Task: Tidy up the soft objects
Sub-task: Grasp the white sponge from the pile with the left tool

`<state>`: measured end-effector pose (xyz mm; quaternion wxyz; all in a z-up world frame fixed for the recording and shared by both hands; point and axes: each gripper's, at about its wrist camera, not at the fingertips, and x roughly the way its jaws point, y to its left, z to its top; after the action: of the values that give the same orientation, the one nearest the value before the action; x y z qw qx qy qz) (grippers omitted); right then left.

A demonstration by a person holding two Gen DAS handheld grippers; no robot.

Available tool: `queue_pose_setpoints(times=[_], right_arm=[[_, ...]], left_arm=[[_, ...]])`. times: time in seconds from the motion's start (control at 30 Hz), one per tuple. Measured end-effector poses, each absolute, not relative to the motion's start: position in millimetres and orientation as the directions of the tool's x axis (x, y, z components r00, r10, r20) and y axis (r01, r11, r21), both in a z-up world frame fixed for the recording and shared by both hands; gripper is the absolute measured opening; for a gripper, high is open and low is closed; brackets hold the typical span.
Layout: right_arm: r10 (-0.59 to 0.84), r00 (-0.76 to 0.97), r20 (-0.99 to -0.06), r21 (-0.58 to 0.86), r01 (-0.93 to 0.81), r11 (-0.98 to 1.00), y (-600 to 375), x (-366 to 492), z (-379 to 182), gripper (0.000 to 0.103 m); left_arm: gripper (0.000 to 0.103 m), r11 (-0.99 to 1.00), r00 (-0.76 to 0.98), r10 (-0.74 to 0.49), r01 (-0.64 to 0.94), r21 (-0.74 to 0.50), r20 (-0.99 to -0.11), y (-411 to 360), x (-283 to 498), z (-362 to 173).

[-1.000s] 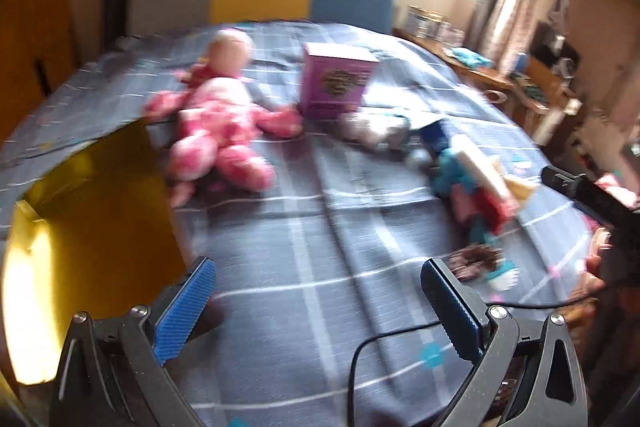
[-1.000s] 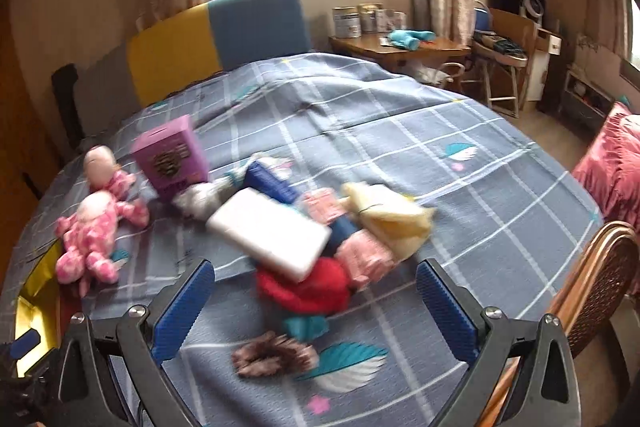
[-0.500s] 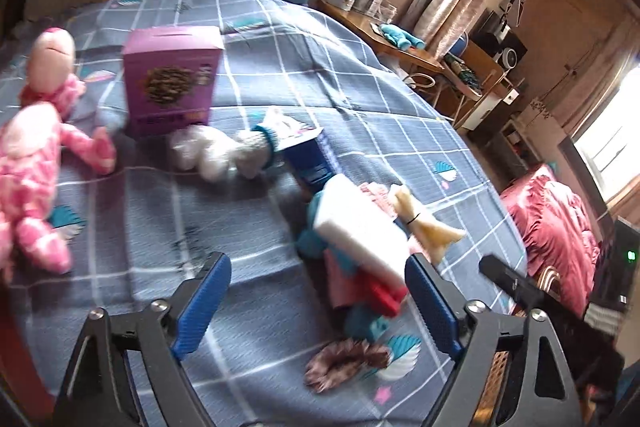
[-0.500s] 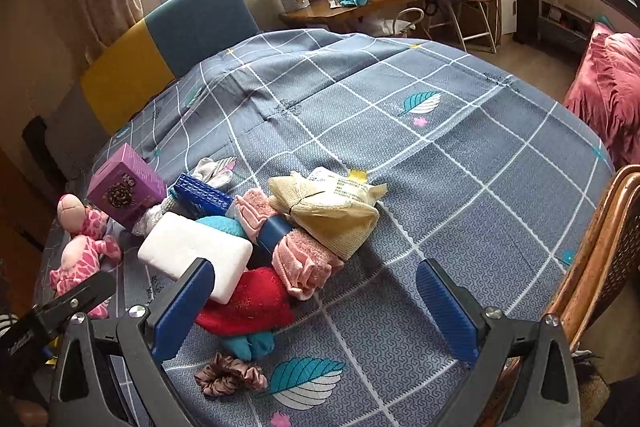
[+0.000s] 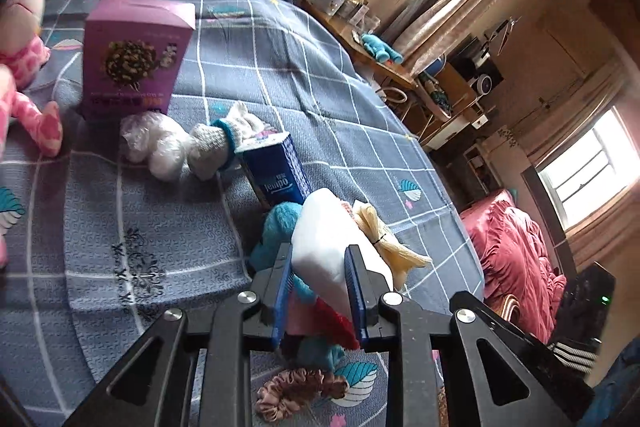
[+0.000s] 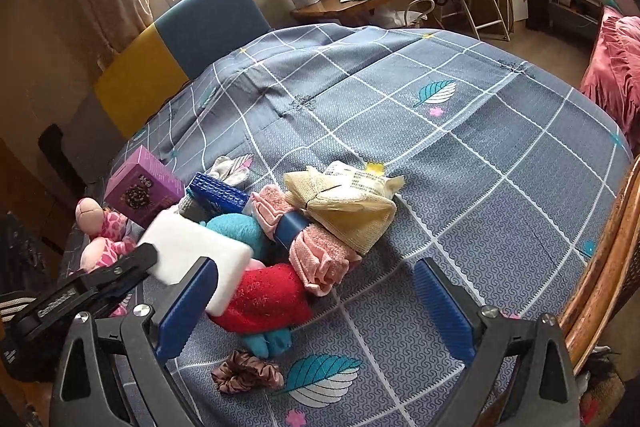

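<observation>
**Left claw closing on the white sponge block in the pile**

My left claw [image 5: 318, 287] sits low in the centre of the left wrist view, its blue pads drawn close together on either side of the white sponge block [image 5: 332, 251]. The jaws are closing, with the block between them and both pads against its sides. In the right wrist view the same block [image 6: 196, 255] shows at lower left, with the black arm of my left claw [image 6: 92, 291] reaching in from the left edge.

My right claw [image 6: 316, 307] hangs over the bed [image 6: 460, 131] with its pads spread wide and nothing between them; under the gap lies grey checked bedding.

The block rests on top of a heap of soft things at the centre left of the right wrist view: a red cloth [image 6: 268, 299] just under it, a teal plush piece [image 6: 236, 231], a rolled pink towel [image 6: 316, 255] with a blue band, and a cream bundle [image 6: 348, 203] to the right. A brown scrunchie [image 6: 246, 373] lies apart at the lower centre.

In the left wrist view, a blue tissue pack [image 5: 280, 175] stands just above the heap, a plastic-wrapped white bundle [image 5: 156, 143] and a grey sock [image 5: 216, 143] to its left, a purple box [image 5: 132, 55] at upper left, and a pink plush doll [image 5: 24, 67] at the left edge.
</observation>
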<state>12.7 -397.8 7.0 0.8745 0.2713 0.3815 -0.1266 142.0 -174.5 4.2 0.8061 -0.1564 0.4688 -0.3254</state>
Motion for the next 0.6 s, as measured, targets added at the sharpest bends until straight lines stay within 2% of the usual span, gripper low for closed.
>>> queue_pose_setpoints(times=[0.1, 0.3, 0.5, 0.6], right_arm=[[-0.019, 0.674, -0.738, 0.367, 0.425, 0.827, -395.2, 12.5, 7.6, 0.1], [-0.021, 0.67, -0.742, 0.304, 0.365, 0.88, -375.8, 21.7, 13.8, 0.098], [0.167, 0.695, -0.699, 0.304, 0.077, 0.95, -305.7, 74.4, 32.6, 0.085], [0.222, 0.657, -0.72, 0.257, -0.045, 0.965, -267.1, 115.7, 27.2, 0.072]], left_arm=[[0.026, 0.736, 0.376, -0.676, 0.387, -0.555, -0.633, -140.7, 129.3, 18.7], [0.026, 0.814, 0.408, -0.579, 0.335, -0.474, -0.706, -60.9, 106.8, 12.9], [0.026, 0.86, 0.472, -0.51, 0.293, -0.417, -0.719, 4.6, 76.2, 10.7], [0.026, 0.868, 0.508, -0.496, 0.3, -0.395, -0.704, 17.5, 60.1, 14.5]])
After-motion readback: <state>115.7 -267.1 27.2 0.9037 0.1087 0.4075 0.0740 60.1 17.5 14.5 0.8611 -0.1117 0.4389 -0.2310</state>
